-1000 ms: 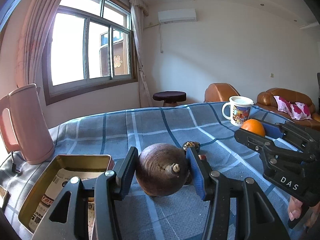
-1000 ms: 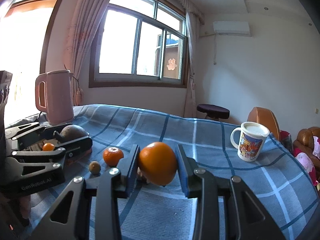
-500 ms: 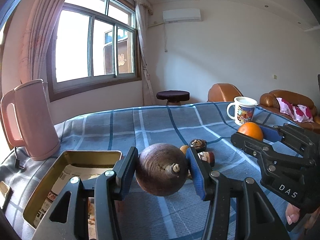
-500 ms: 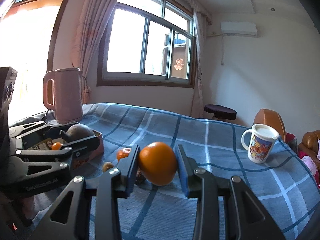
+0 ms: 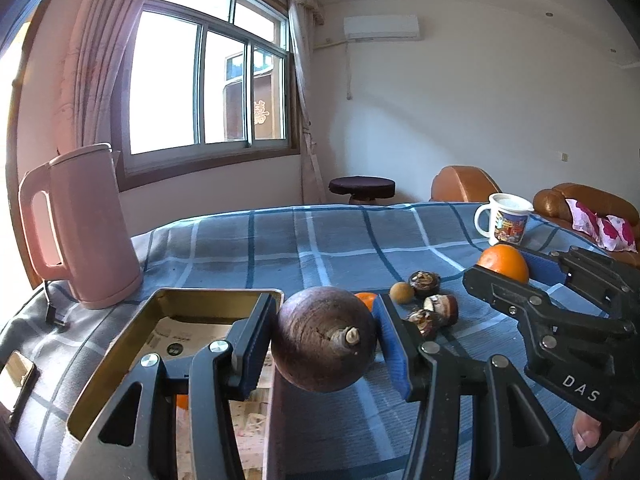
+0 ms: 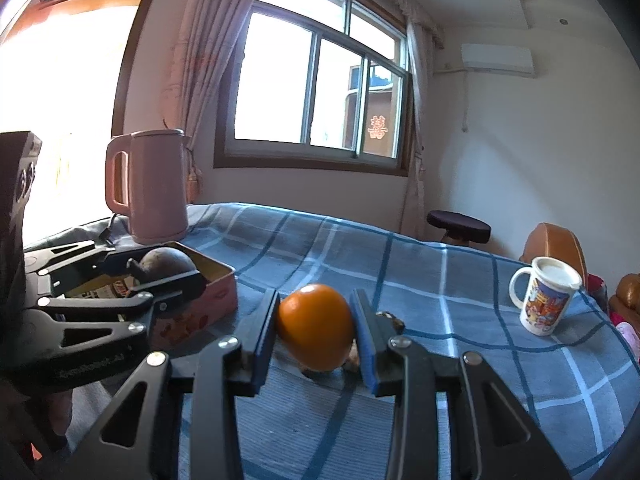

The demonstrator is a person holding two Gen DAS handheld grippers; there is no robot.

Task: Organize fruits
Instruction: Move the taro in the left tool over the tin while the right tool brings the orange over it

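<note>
My left gripper (image 5: 326, 308) is shut on a dark purple round fruit (image 5: 320, 348) with a short stem, held above the right edge of an open gold tin (image 5: 216, 293). A small orange fruit (image 5: 182, 400) lies inside the tin. My right gripper (image 6: 316, 320) is shut on an orange (image 6: 316, 328) just above the blue checked cloth. The right wrist view shows the left gripper (image 6: 168, 270) and its dark fruit (image 6: 166, 260) over the pink-sided tin (image 6: 216, 300). A tangerine (image 5: 366, 299), a small brown fruit (image 5: 402, 292) and dark halved pieces (image 5: 440, 306) lie loose on the cloth.
A pink kettle (image 5: 80, 224) stands behind the tin at the left, its cord trailing off. A printed mug (image 6: 546, 300) sits at the far right of the table. A phone (image 5: 16, 376) lies at the left edge. A stool and brown sofas stand beyond the table.
Both grippers have carried their fruits to the left. The tin now lies under the left gripper's left finger, and the loose fruits show to the right of the dark fruit.
</note>
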